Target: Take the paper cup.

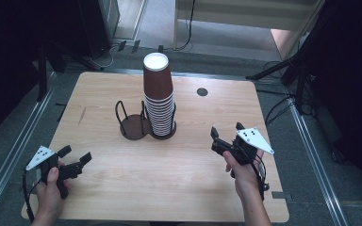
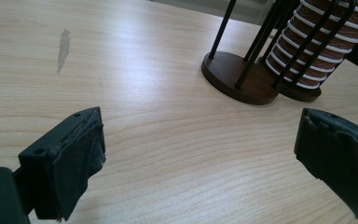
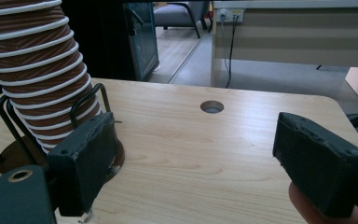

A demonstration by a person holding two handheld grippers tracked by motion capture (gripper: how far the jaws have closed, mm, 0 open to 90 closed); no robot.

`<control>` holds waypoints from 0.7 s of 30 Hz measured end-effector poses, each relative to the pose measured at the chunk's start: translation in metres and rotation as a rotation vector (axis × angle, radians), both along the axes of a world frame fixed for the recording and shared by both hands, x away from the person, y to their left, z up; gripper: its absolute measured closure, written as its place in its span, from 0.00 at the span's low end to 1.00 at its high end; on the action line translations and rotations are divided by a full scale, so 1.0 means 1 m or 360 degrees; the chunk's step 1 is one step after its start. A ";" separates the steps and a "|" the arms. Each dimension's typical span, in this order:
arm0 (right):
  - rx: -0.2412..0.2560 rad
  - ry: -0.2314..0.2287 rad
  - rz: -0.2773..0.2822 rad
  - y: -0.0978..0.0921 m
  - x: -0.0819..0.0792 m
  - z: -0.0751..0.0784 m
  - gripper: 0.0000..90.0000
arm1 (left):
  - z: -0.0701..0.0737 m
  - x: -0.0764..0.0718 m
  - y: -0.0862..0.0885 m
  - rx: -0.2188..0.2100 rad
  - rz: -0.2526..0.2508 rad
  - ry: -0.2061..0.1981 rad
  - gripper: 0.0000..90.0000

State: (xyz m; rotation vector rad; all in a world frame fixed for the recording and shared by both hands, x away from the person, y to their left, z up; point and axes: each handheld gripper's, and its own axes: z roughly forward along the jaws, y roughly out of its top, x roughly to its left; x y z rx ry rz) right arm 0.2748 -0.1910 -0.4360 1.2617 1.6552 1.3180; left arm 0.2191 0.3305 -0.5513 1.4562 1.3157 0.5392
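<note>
Light wood-grain counter [image 1: 122,188] with rounded corners, round cable hole [image 1: 202,92] near its far edge, faint grey smear [image 1: 82,116] toward the left, dark two-ring cup holder [image 1: 134,127] standing mid-counter, stack of brown paper cups [image 1: 159,94] in its right ring.

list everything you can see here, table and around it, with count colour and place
stack of paper cups: one stack, brown with white rims, upside down in the right ring of the holder
cup holder: one, dark brown base with black wire loops, table centre; left ring empty
table: one, light wood, with a round cable hole near the far right edge
mark: one, grey smear, on the table's left part
cables: several, black, on the floor behind the table
stands: black legs, floor at far right
left claw: one, black, open, near left edge of the table, held in a hand
right claw: one, black, open, right of the holder, held in a hand
</note>
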 end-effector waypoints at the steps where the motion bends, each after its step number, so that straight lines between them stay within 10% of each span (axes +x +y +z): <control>1: -0.0008 -0.0004 0.0009 0.004 0.001 0.001 0.15 | 0.000 0.000 0.000 0.0005 -0.0002 0.0001 0.03; 21: -0.0002 -0.0016 0.0104 0.038 0.012 0.010 0.15 | 0.000 0.000 -0.002 0.0043 -0.0025 0.0000 0.03</control>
